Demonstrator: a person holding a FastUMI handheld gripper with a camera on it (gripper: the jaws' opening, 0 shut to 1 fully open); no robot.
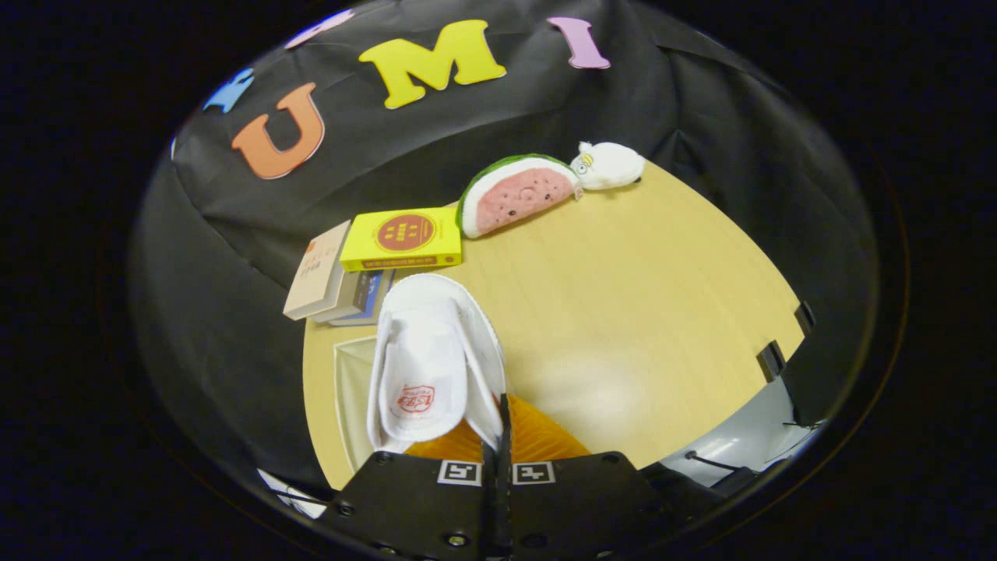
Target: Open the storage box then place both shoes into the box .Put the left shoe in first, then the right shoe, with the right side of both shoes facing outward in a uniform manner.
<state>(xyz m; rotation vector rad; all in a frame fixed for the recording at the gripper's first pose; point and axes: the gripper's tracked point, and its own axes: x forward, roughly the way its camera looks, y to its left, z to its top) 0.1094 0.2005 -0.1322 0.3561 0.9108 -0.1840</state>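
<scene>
Your gripper (498, 436) holds its fingers pressed together on the thin right edge of a white slipper (432, 366), the two fingers meeting in a narrow dark line with the slipper's rim pinched between them. The slipper hangs just ahead of the fingers, its sole side to the right, its open upper with a red printed mark turned toward you and its toe pointing away toward the books. Beneath it, touching the fingers' near end, lies a ribbed orange object (537, 440) whose nature you cannot tell. To the slipper's left, a pale, clear-walled storage box (352, 389) sits at the near left corner of the light wooden surface (639, 312), partly hidden behind the slipper. Beyond the slipper, a yellow box (405, 238) rests on a small stack of books (327, 280). Farther back, along the black cloth wall, a watermelon-slice plush (516, 195) lies touching a small white plush toy (609, 165).
</scene>
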